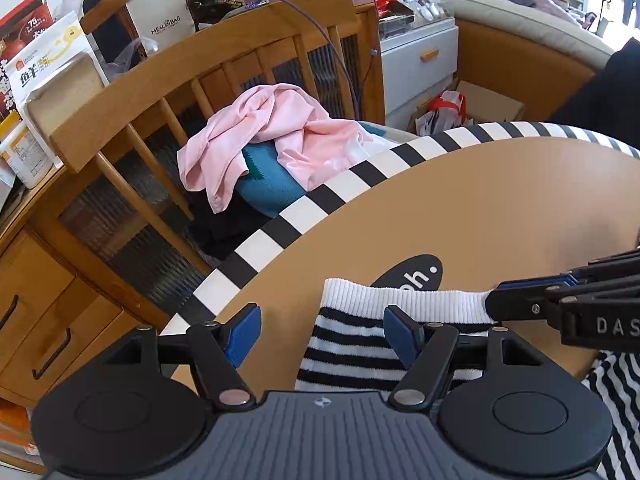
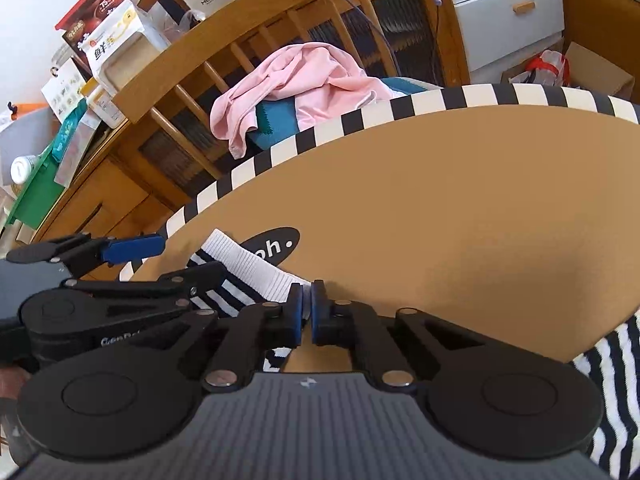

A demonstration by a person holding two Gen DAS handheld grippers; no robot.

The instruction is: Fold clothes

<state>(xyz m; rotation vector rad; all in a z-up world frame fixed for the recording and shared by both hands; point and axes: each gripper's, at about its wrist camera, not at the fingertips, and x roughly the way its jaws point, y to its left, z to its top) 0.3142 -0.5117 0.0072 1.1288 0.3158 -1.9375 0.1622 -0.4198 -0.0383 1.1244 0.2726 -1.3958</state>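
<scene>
A black-and-white striped garment [image 1: 352,352] with a white ribbed band [image 1: 424,300] lies on the tan table [image 1: 480,208], over a black oval logo. My left gripper [image 1: 320,320] is open and hovers over the band's left corner; one blue pad [image 1: 244,332] stands off the cloth and the other over the stripes. My right gripper [image 2: 306,308] is shut on the right end of the ribbed band [image 2: 260,272], and it enters the left wrist view from the right [image 1: 496,300]. In the right wrist view my left gripper [image 2: 176,260] sits at the left, over the striped garment [image 2: 224,296].
The table has a black-and-white striped rim [image 1: 280,232]. Behind it a wooden chair [image 1: 200,56] holds a pink garment [image 1: 280,132] on teal cloth [image 1: 264,188]. A cluttered wooden cabinet [image 1: 48,292] stands at left. More striped cloth [image 1: 616,392] hangs at the near right edge.
</scene>
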